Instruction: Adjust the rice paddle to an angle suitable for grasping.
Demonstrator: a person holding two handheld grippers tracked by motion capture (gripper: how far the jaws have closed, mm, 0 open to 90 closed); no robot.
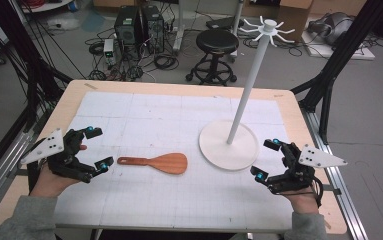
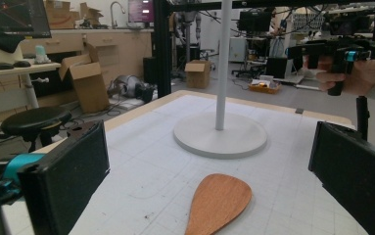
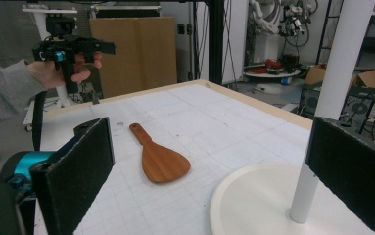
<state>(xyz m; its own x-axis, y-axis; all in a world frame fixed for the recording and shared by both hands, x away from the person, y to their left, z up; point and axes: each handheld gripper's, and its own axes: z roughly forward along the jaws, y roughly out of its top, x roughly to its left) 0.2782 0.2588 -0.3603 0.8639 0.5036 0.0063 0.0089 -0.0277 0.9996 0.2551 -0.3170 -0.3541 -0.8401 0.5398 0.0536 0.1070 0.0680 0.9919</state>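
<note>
from above, your left gripper (image 1: 97,148) sits near the table's (image 1: 179,90) left edge, jaws wide, holding nothing. the wooden spatula (image 1: 156,162) lies in the middle, just beside it. your right gripper (image 1: 267,159) waits near the right edge, wide and empty. in the left gripper view, the spatula (image 2: 218,203) lies between the jaws, untouched. in the right gripper view, it (image 3: 158,157) lies left of the white stand (image 3: 268,196).

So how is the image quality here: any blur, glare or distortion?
High view: even light, soft shadows, the wooden spatula sharp. Left gripper view: its own pads slightly soft up close, the white stand clear. Right gripper view: the stand's pole leans with wide-angle distortion; no glare.
</note>
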